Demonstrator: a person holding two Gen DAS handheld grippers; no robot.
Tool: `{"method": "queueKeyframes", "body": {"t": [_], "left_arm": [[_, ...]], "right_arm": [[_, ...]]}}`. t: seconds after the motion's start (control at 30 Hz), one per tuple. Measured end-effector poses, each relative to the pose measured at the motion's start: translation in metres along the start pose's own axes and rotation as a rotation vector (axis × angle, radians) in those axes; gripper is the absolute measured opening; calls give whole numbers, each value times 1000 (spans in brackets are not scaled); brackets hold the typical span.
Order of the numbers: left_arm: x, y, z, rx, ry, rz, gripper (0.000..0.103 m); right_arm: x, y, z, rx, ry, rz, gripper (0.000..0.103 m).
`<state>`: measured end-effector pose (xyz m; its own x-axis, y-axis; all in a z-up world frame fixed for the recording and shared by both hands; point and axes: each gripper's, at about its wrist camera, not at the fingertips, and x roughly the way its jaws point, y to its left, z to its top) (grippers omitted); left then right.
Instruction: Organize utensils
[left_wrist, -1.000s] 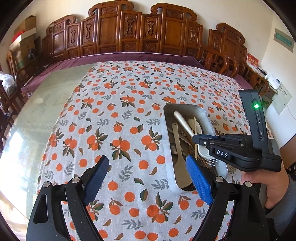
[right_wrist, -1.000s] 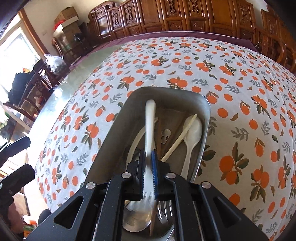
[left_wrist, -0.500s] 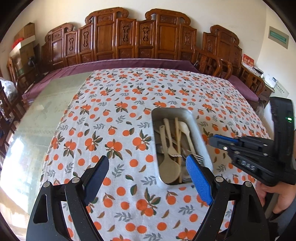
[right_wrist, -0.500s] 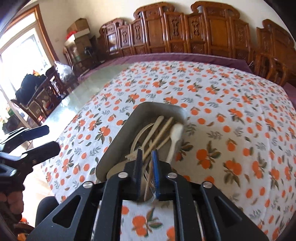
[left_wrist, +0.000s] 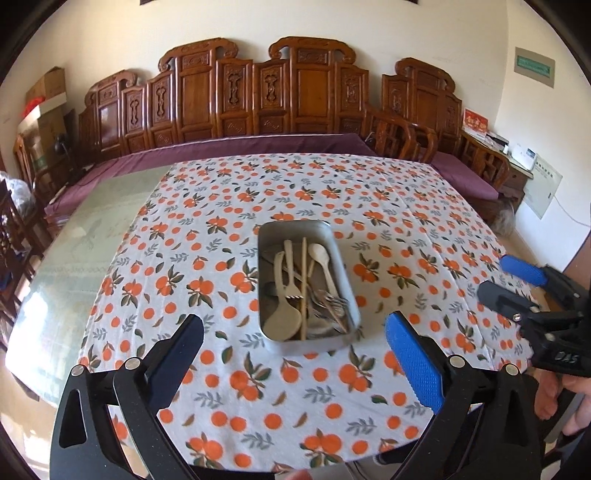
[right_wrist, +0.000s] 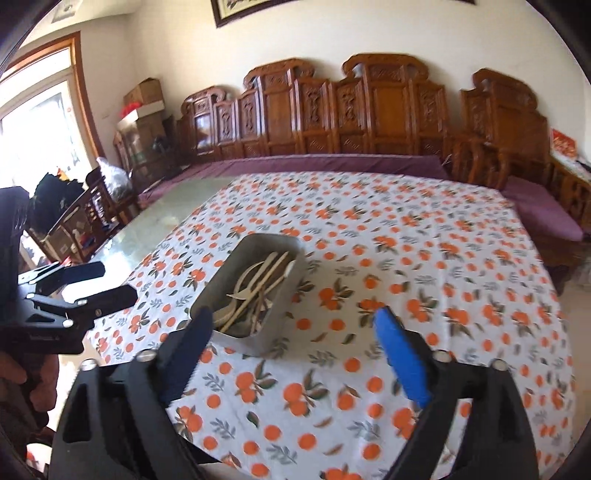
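Both grippers are held above the near table edge, angled down toward the metal tray (left_wrist: 341, 266). The left gripper (left_wrist: 295, 341) is spread wide and empty. The right gripper (right_wrist: 295, 334) is now spread too; its jaws have just been opening, the pale spoon pinched earlier gone from between them. The utensils (left_wrist: 299, 284) lie heaped in the tray on the orange-print tablecloth (left_wrist: 207, 229); in the blurred right view single pieces are hard to separate.

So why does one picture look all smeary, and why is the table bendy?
Right wrist view: the orange-print tablecloth and the utensils in the metal tray look smeared, which is motion blur, and the window at left is washed out. Left wrist view: sharp, each fork and spoon clear. Both views: the fisheye lens curves the table edges.
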<state>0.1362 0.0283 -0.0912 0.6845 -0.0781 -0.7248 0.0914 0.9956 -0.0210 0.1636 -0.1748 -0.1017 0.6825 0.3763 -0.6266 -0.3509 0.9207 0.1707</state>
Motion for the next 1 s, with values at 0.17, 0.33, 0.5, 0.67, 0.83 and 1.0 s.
{"method": "queueKeyframes", "body": {"t": [0.17,0.33,0.5,0.67,0.83,1.0], "left_arm": [[-22,-22,-16,16,-10,-2,95],[-46,-36,-23,23,-48,-6,95],[-74,-49,-20,31,-111,2,95],[-100,-57,-12,41,-163,17,95],[-125,-62,-6,45,-215,20,95],[-144,-65,-1,49,-261,20,95]], "right_arm": [[-41,-13,-12,31,-48,-31,100],[-77,-16,-20,26,-96,-61,100],[-110,-11,-20,11,-150,-77,100],[-142,-4,-11,4,-218,-83,100],[-165,1,-2,-4,-269,-90,100],[-184,4,3,-9,-306,-122,100]]}}
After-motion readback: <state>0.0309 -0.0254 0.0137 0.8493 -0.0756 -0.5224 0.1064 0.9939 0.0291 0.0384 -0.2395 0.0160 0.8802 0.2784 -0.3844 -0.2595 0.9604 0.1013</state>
